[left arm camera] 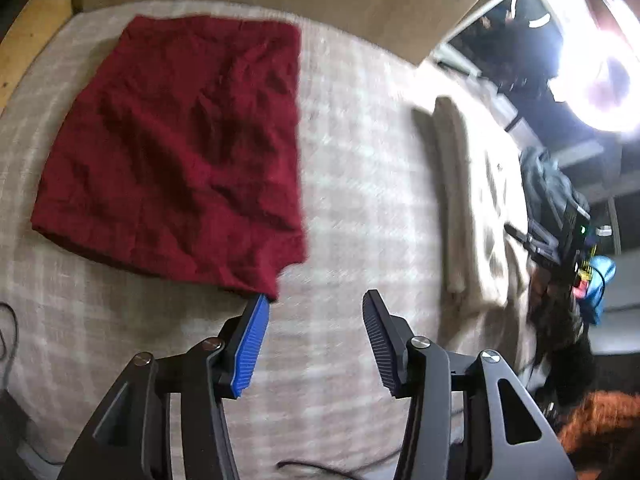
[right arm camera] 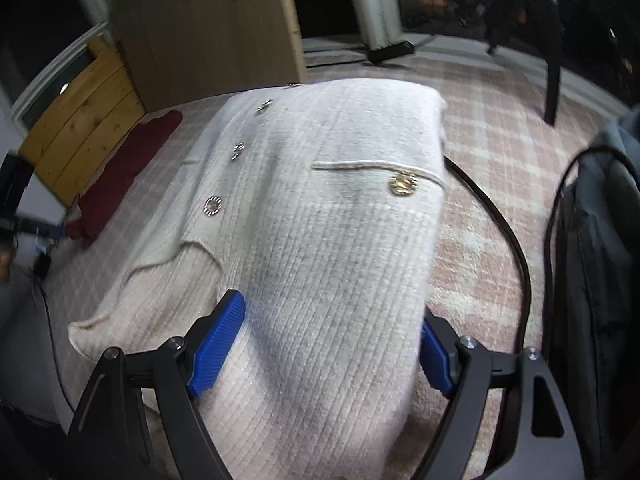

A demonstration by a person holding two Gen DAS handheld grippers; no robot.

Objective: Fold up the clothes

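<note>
Cardigan (right arm camera: pixel 320 216): your cream ribbed knit lies on the rug, front up, with snaps down its left edge and a gold button (right arm camera: pixel 403 184) at a pocket seam.
Right gripper (right arm camera: pixel 332 344): you have it spread wide, one blue pad on each side of the cardigan's near end; the knit fills the gap, but nothing is pinched.
Red garment (left arm camera: pixel 180 156): it lies flat on the rug, left of the cardigan and well apart from it.
Left gripper (left arm camera: pixel 316 344): your fingers stand apart and hold nothing; the blue pad's tip sits just at the red garment's near corner.
Rug (left arm camera: pixel 360 200): pale plaid, under both garments.
Strap (right arm camera: pixel 504 232): a dark band curves just right of the cardigan.
Wood panel (right arm camera: pixel 80 128): it stands beyond the red garment.
</note>
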